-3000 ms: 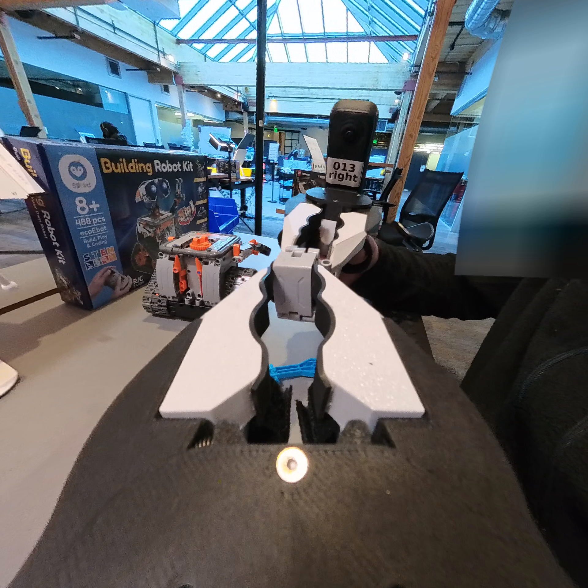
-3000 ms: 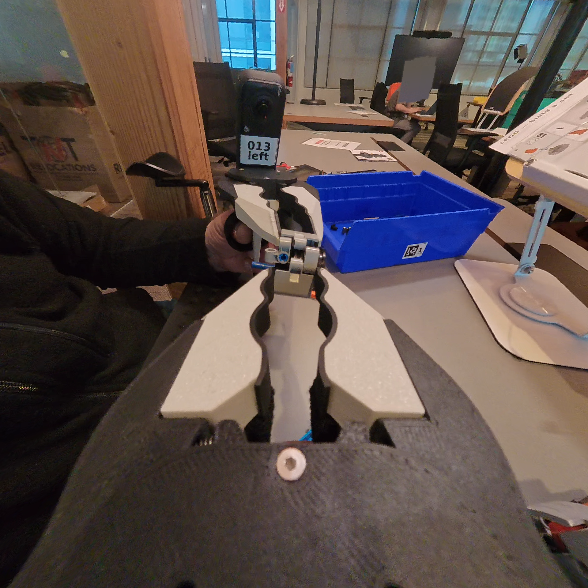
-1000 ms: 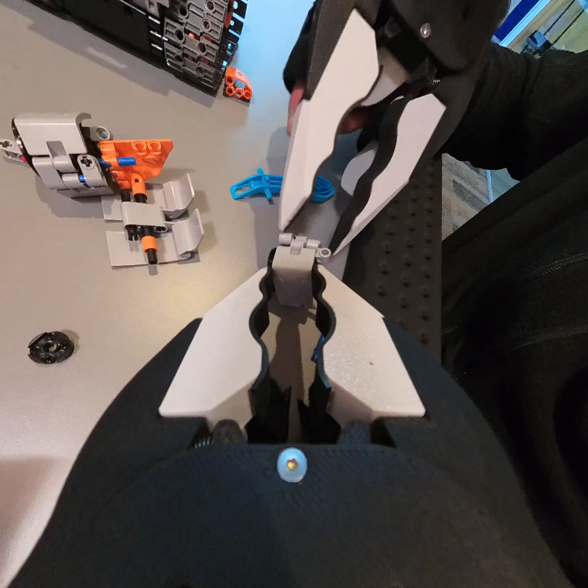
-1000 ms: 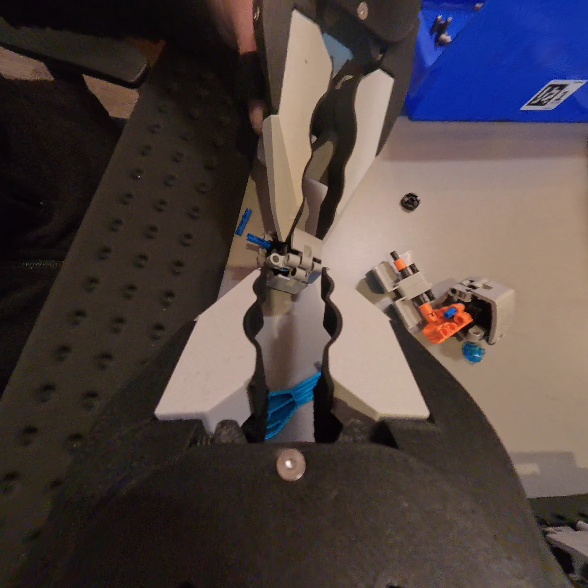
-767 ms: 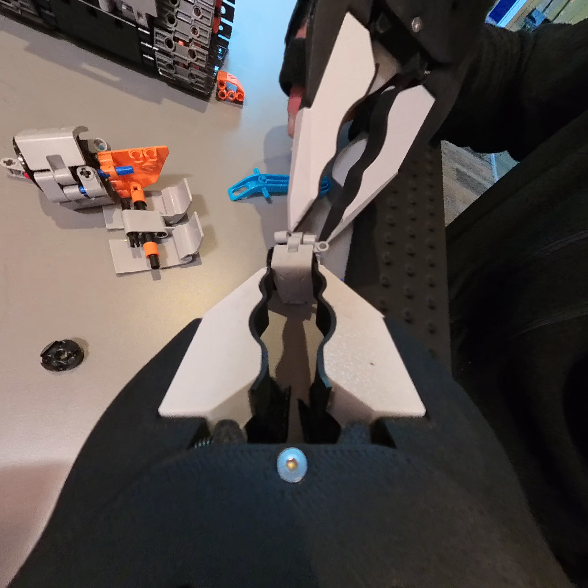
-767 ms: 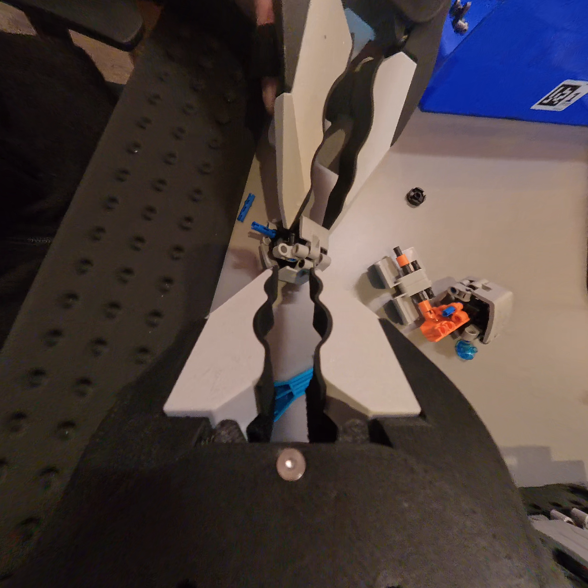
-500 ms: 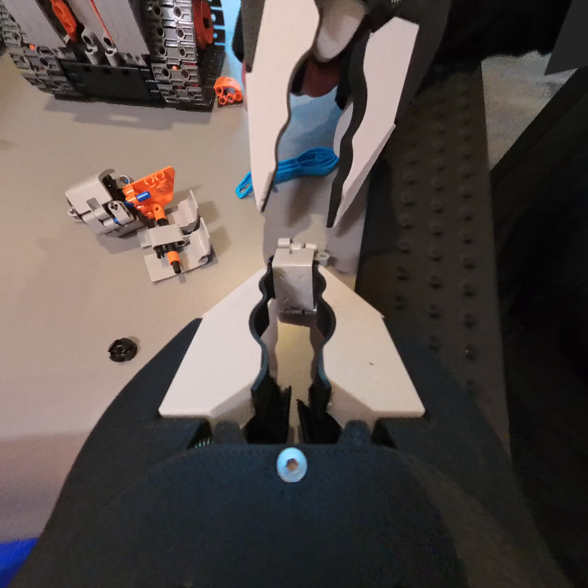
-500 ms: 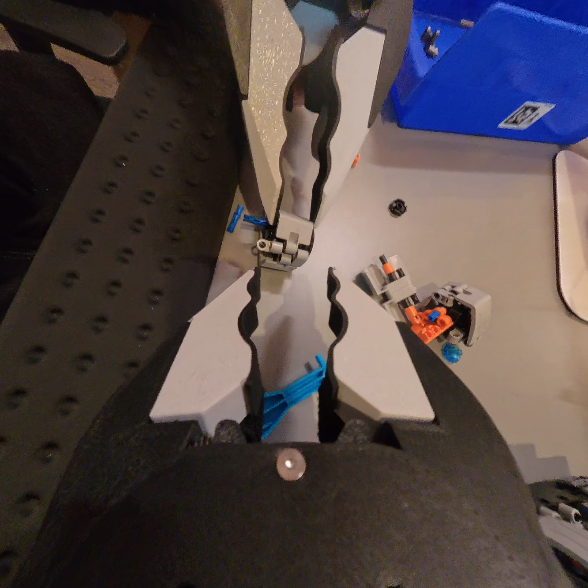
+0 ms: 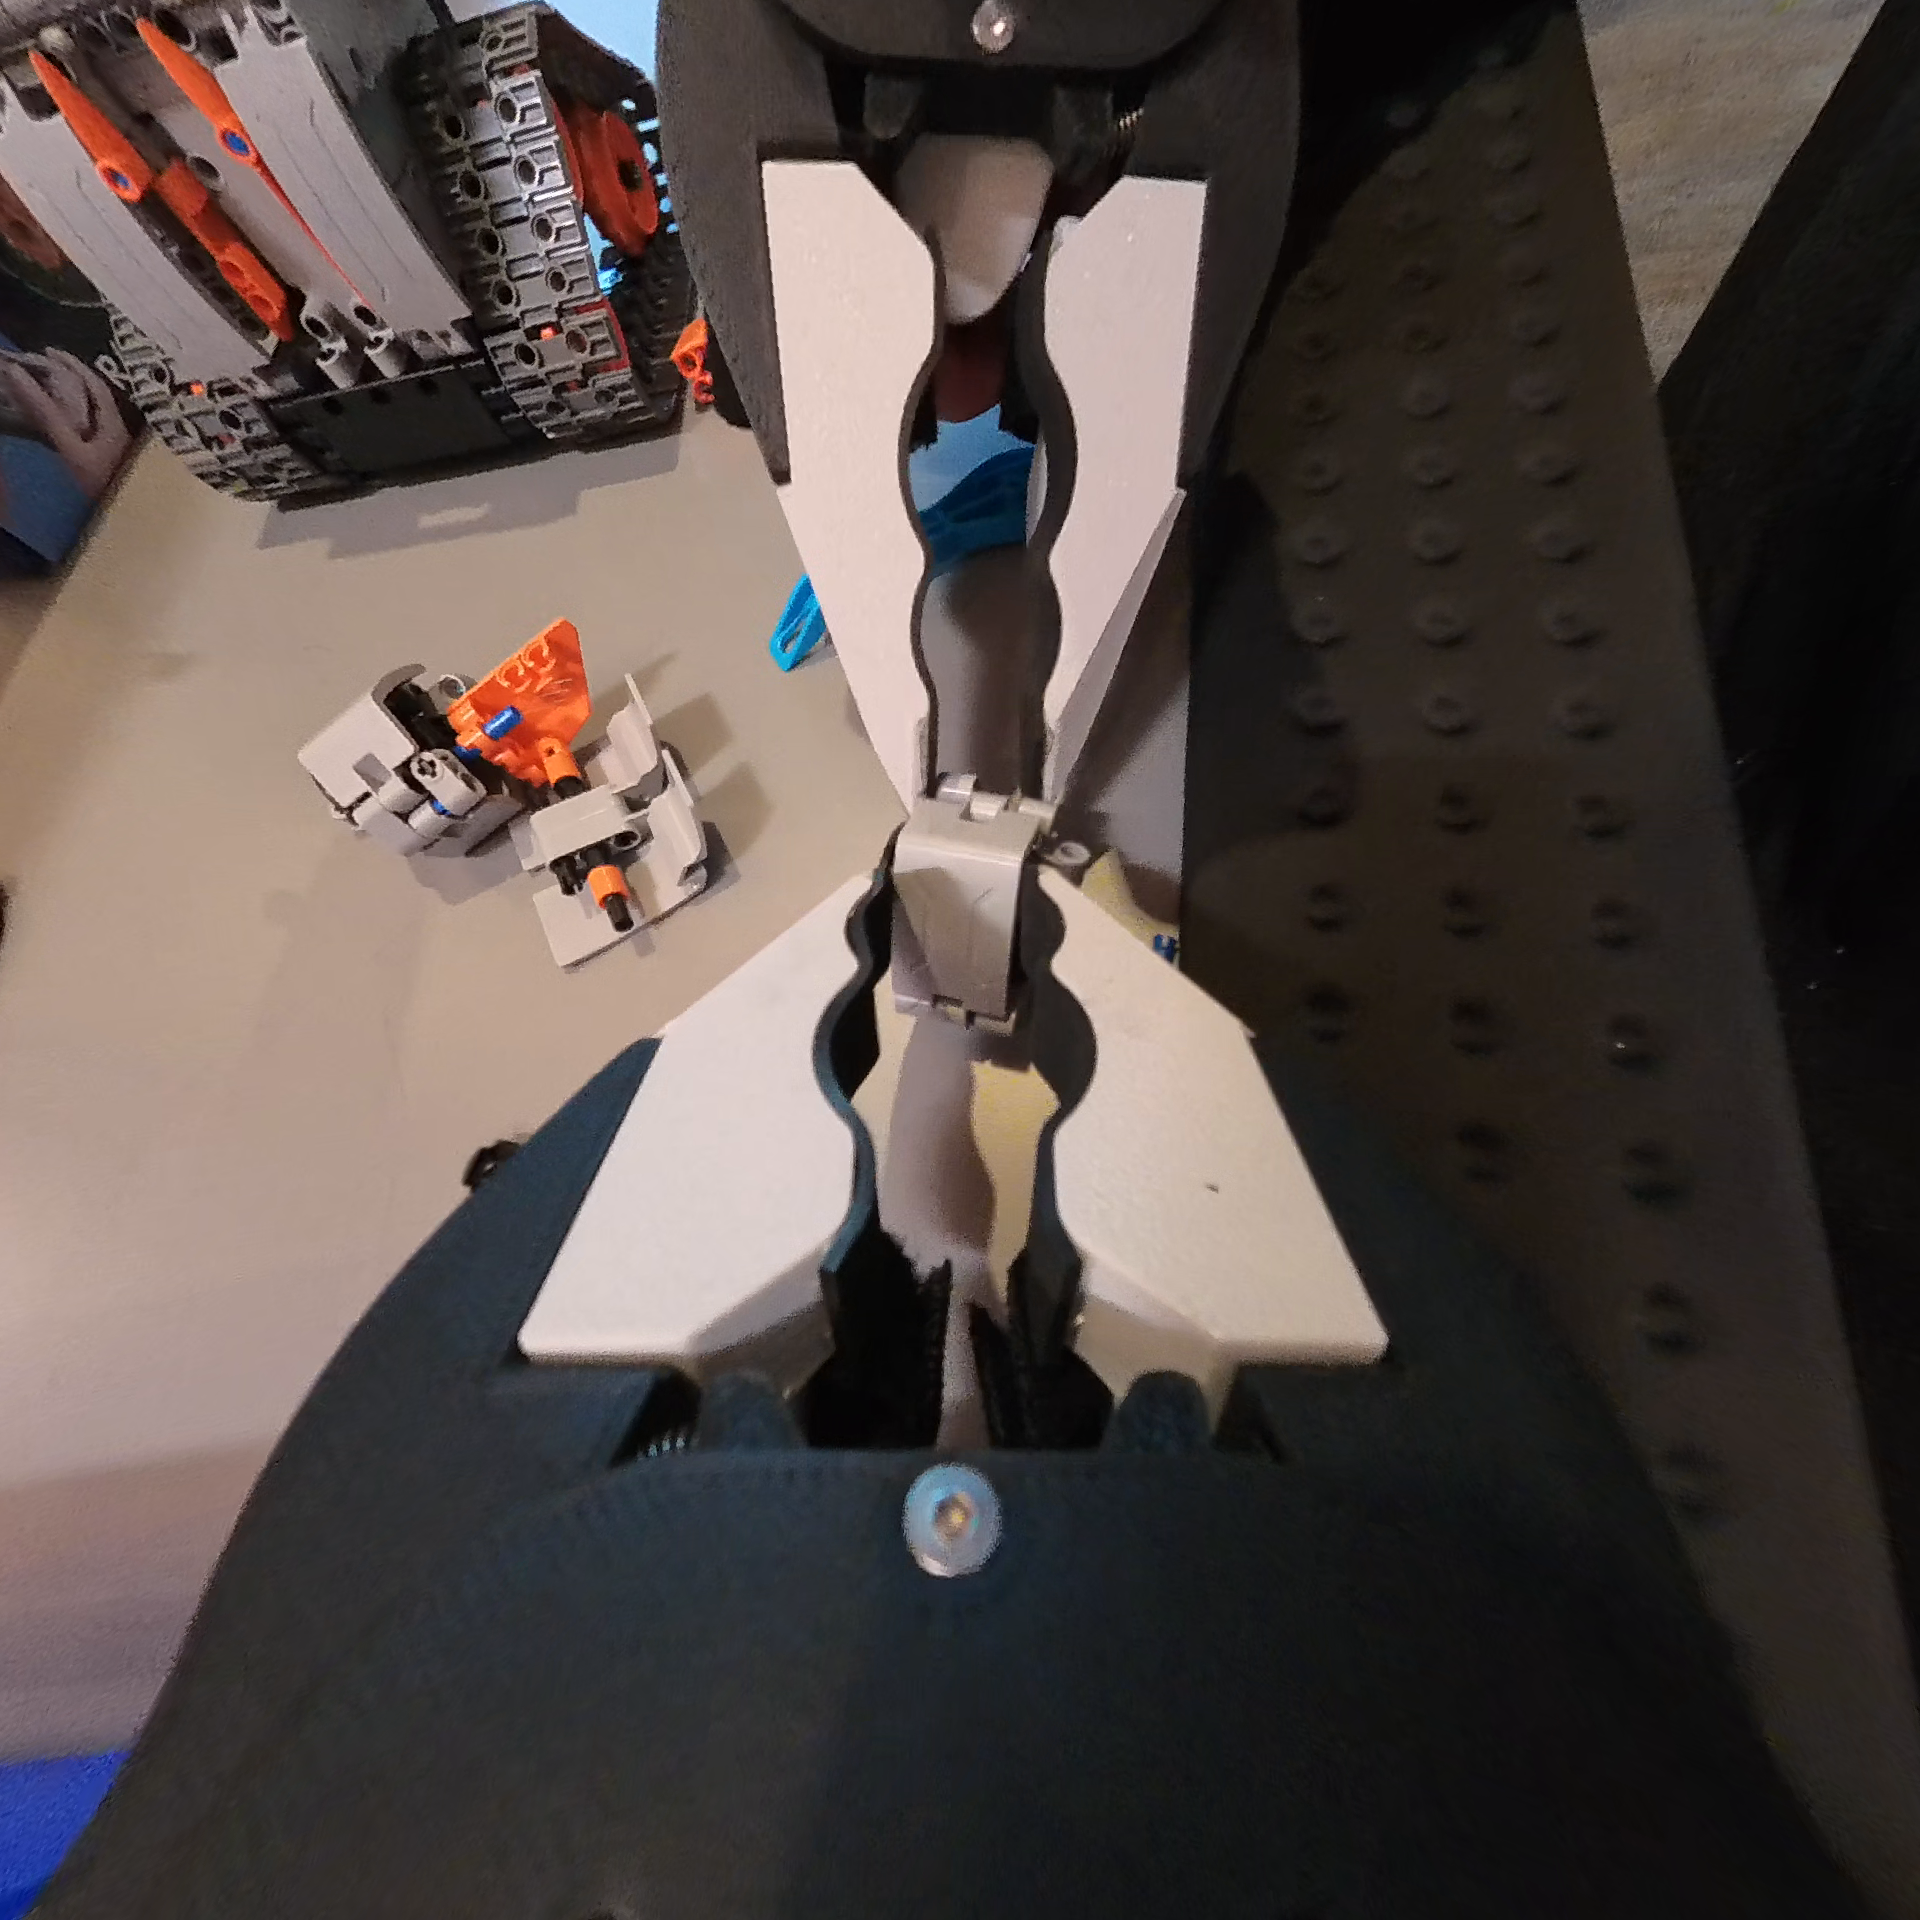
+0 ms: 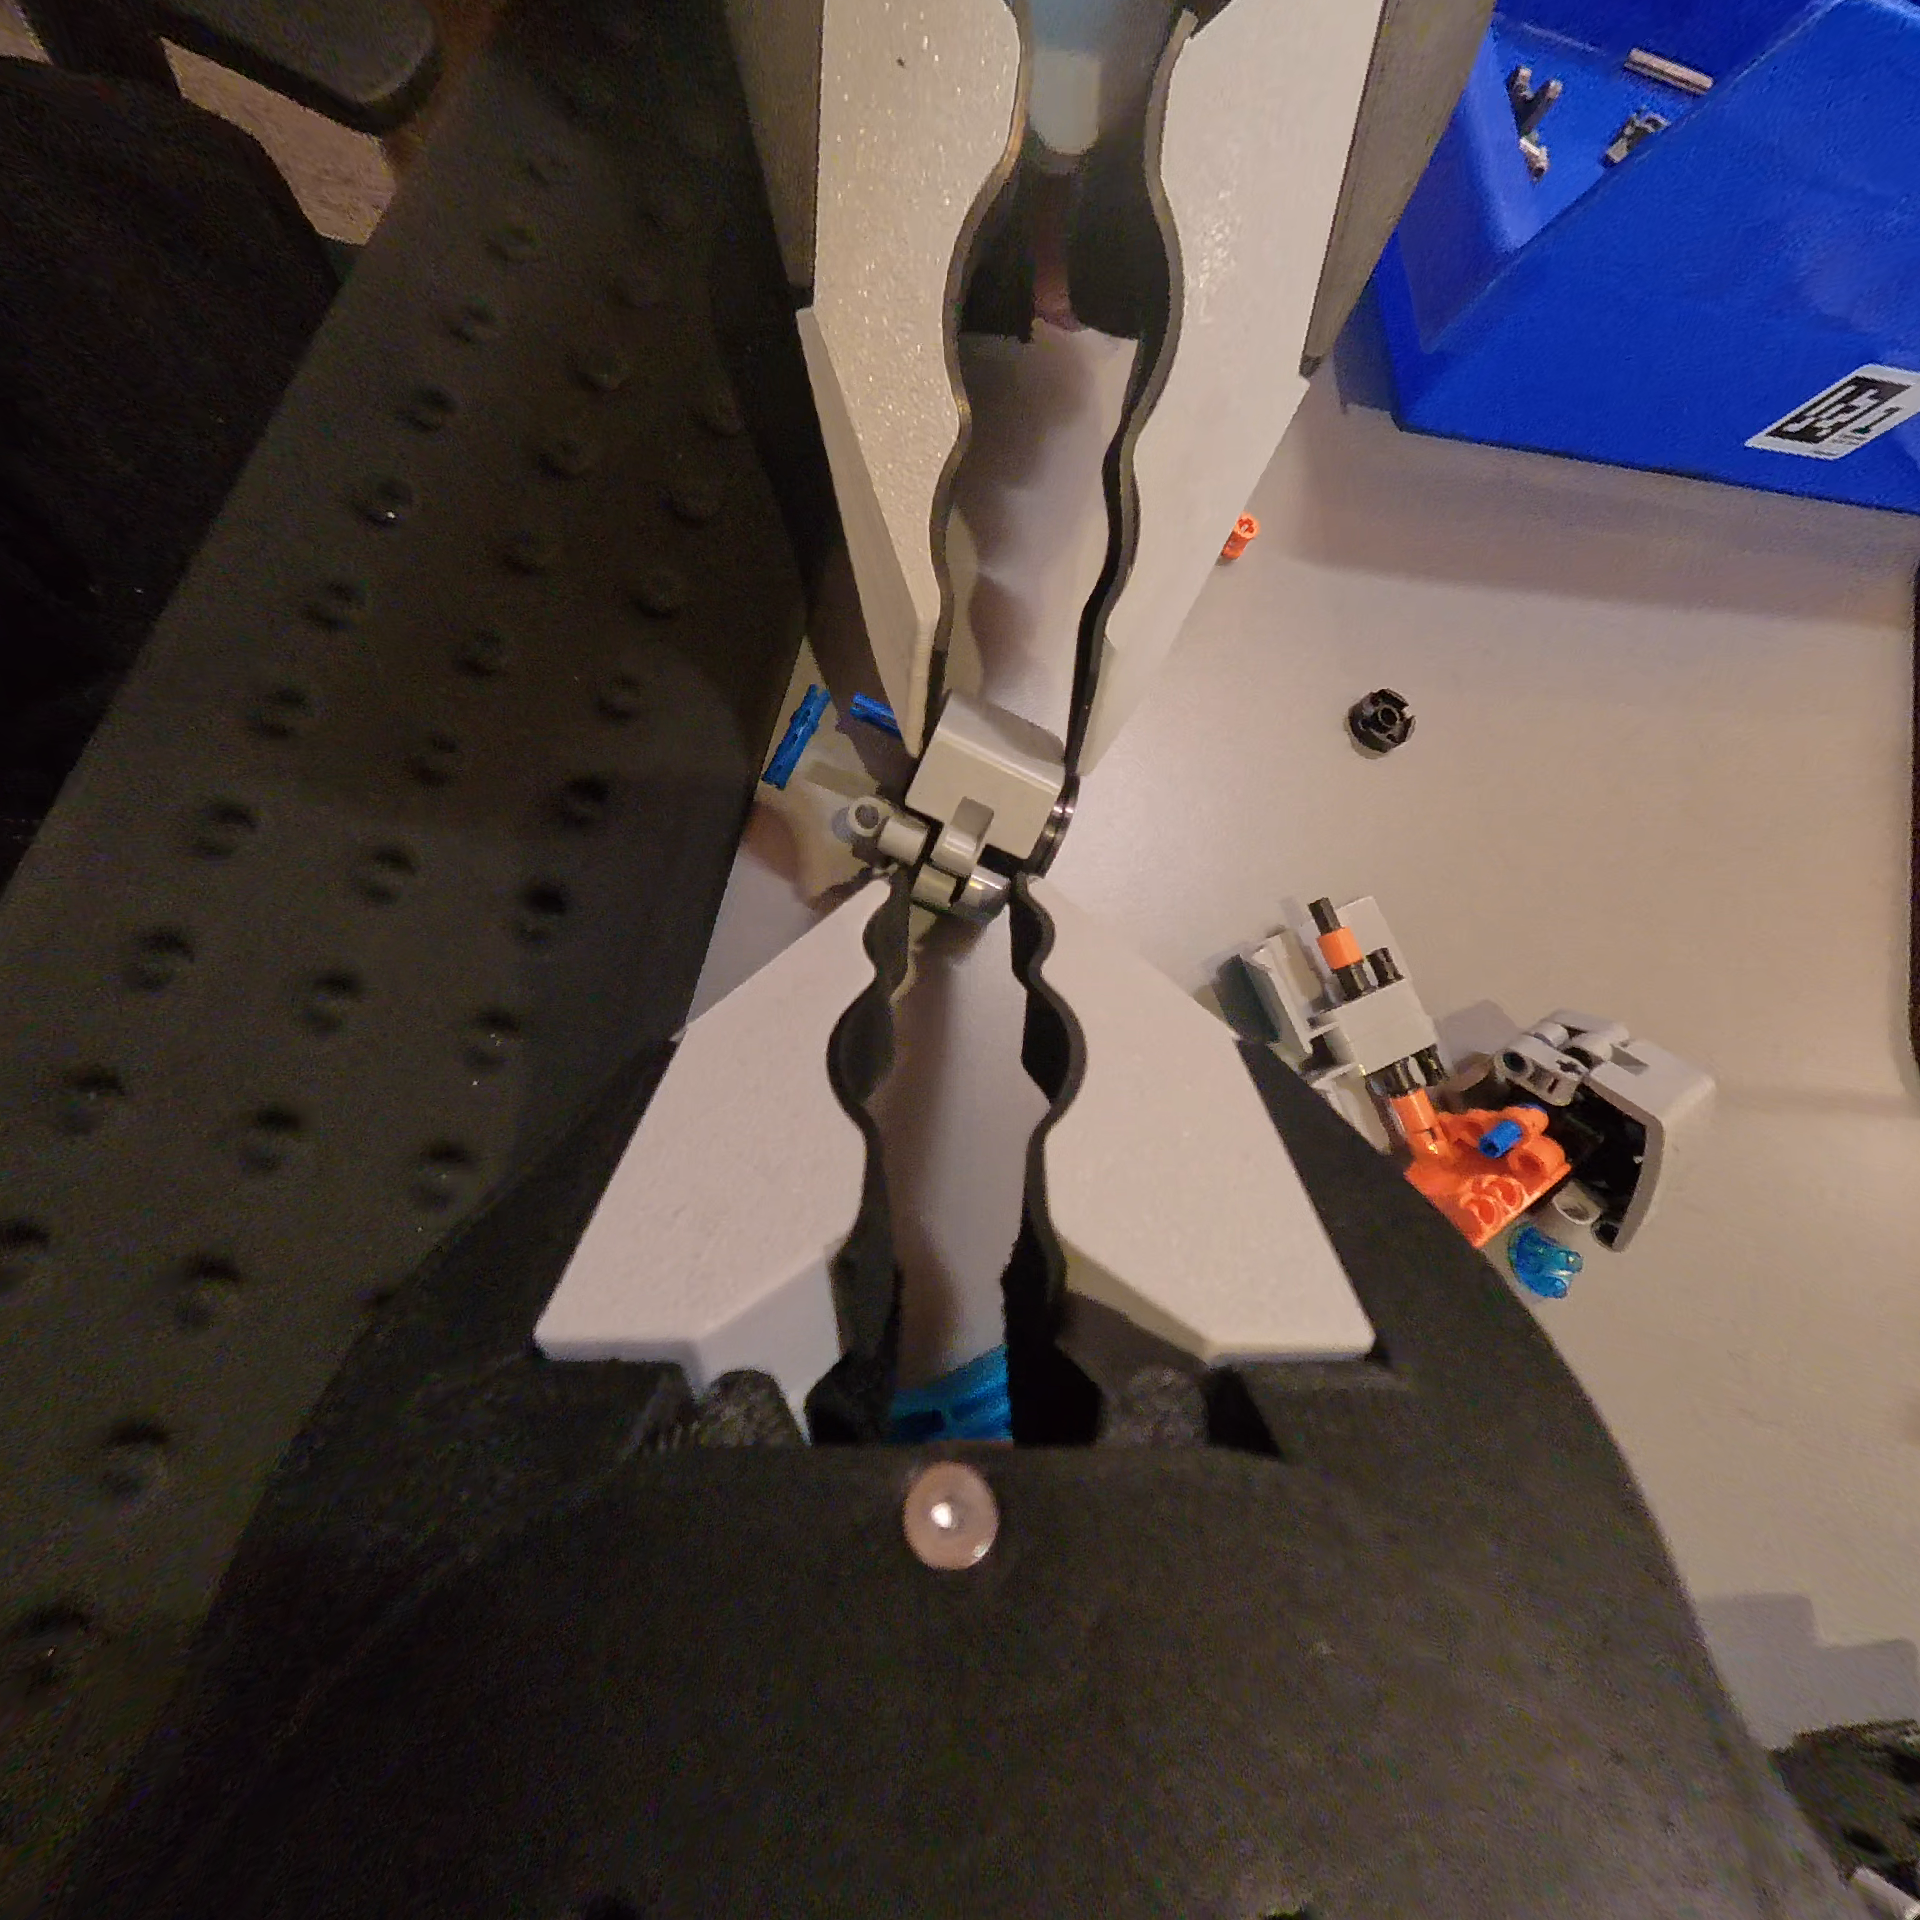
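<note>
My left tongs [image 9: 961, 894] are clamped on a small grey brick assembly [image 9: 961, 904], pinched between the tips and pointing down toward the grey table [image 9: 208, 1039]. From the far side my right tongs [image 10: 951, 894] meet the same piece nose to nose — their tips are closed onto its small connector end [image 10: 940, 868], so I read both pairs as gripping it at once, one from each end.

Left of my left tongs, well apart, lies a loose grey and orange sub-assembly [image 9: 499, 790] on the table; beyond it stands a tracked brick robot [image 9: 343, 249] with orange trim. A blue brick separator [image 9: 966, 509] lies behind the right tongs' fingers, partly hidden. To the right of both runs a black studded strip [image 9: 1455, 727].

From the right side I also see a blue bin [image 10: 1662, 260] ahead and right, a small black round piece [image 10: 1380, 717] and a tiny orange pin [image 10: 1238, 535] near it — and short blue pins [image 10: 800, 727] just beside the held piece
</note>
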Demonstrator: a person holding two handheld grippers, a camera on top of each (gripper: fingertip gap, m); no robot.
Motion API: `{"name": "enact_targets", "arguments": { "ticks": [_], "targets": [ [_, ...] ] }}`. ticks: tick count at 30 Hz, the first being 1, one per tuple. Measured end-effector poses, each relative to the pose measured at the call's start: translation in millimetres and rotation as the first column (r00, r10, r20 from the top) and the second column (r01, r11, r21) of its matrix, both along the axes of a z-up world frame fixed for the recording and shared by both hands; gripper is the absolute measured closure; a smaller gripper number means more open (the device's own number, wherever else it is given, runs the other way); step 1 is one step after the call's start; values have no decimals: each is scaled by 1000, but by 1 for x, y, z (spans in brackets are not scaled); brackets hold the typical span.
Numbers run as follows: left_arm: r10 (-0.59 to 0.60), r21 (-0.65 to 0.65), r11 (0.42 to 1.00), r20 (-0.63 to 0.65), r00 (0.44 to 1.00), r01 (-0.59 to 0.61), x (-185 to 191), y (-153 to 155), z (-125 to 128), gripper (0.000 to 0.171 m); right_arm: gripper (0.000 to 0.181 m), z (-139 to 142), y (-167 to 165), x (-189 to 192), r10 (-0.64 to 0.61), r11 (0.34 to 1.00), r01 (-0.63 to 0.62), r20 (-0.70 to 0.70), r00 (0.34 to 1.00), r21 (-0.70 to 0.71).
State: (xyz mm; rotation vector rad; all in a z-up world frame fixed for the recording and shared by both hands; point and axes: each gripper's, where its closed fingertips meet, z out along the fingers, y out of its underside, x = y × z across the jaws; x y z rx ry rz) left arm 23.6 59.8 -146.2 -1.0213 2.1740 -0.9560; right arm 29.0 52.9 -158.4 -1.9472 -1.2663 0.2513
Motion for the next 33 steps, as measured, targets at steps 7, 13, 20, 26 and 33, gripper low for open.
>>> {"name": "enact_targets", "arguments": {
  "ticks": [7, 13, 20, 26, 33],
  "targets": [
    [113, 85, 990, -24, 993, -111, 2, 25, 1, 150, 181, 0, 3, 9, -54, 999, 54, 1, 999, -11],
    [113, 89, 991, -106, 988, -103, -26, 17, 4, 143, 176, 2, 1, 8, -50, 999, 50, -11, 999, -14],
    [-5, 50, 999, -290, 957, 21, -36, -8, -28, 168, 174, 0, -6, 1, -3, 999, 2, -14, 1000, -33],
    [-96, -59, 995, -331, 939, 82, -38, -15, -27, 170, 173, 0, -7, 2, -1, 999, -1, -30, 1000, -43],
    [-152, -107, 987, -349, 925, 122, -36, -20, -29, 171, 172, 0, -7, 3, -3, 999, 1, -42, 999, -50]
  ]
}}
